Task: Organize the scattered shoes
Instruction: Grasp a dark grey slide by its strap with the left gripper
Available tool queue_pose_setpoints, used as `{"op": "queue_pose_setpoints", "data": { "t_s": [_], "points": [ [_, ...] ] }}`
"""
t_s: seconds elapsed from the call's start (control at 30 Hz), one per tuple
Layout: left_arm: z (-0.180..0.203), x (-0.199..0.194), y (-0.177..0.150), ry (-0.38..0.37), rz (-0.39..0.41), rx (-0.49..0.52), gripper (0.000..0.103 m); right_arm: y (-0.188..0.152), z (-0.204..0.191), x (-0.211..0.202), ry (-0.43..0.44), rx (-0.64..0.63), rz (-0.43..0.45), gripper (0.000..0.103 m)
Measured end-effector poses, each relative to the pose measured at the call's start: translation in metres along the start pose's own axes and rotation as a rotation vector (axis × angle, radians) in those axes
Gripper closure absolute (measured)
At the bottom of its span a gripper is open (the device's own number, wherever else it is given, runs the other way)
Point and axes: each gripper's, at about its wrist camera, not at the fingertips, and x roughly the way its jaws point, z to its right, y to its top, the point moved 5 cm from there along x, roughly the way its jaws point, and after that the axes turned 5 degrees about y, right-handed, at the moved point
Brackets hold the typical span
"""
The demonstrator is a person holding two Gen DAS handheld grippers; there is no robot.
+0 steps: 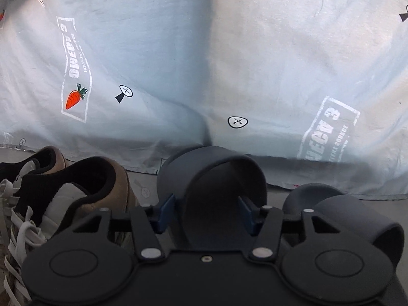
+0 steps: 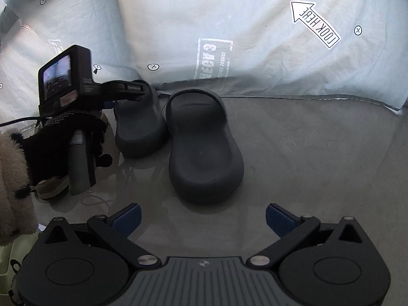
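Blue pads of our left gripper (image 1: 206, 214) are sitting on either side of the strap of a dark grey slide sandal (image 1: 219, 178), and they look to be pressing its flanks — so we are reading this as a grip on the strap, jaws partly closed around it. Our right gripper (image 2: 204, 219) is hanging with its jaws wide apart and nothing between them, pointing down at the second slide sandal (image 2: 204, 150), which is lying just ahead of it on the grey floor (image 2: 318, 178).

Both sandals are resting side by side, close against the hem of the pale printed sheet (image 1: 178, 51), toes toward the sheet. To the left of the held sandal, a pair of tan-and-black lace-up sneakers (image 1: 84, 193) is already standing together, just beside it.

We are judging these slides to be moulded foam: light, springy, slightly grippy rather than slick, and not fragile. Taking hold across the arched strap is the sensible choice, since the sole is too wide and the strap gives a little under the pads. A gloved hand (image 2: 63, 142) is showing in the right view, carrying the left gripper's handle, with a fluffy sleeve at the edge.
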Motion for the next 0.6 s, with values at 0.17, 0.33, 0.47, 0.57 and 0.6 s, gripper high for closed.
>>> {"op": "queue_pose_setpoints", "data": {
  "t_s": [0.17, 0.33, 0.47, 0.57, 0.6],
  "points": [
    [0.007, 0.014, -0.01, 0.062, -0.033, 0.041, 0.049, 0.001, 0.002, -0.004, 0.002, 0.004, 0.006, 0.0],
    [0.01, 0.019, -0.011, 0.107, -0.021, 0.005, 0.055, -0.004, 0.008, -0.013, 0.001, 0.004, 0.006, 0.0],
    [0.002, 0.016, -0.013, 0.127, -0.024, 0.022, 0.082, -0.006, 0.015, -0.018, 0.0, 0.023, 0.015, 0.0],
    [0.003, 0.005, -0.017, 0.071, -0.029, 0.07, 0.084, -0.007, 0.022, -0.022, 0.001, 0.055, 0.027, 0.0],
    [0.007, 0.001, -0.02, 0.057, -0.023, 0.096, 0.084, -0.007, 0.024, -0.023, 0.001, 0.07, 0.03, 0.0]
  ]
}}
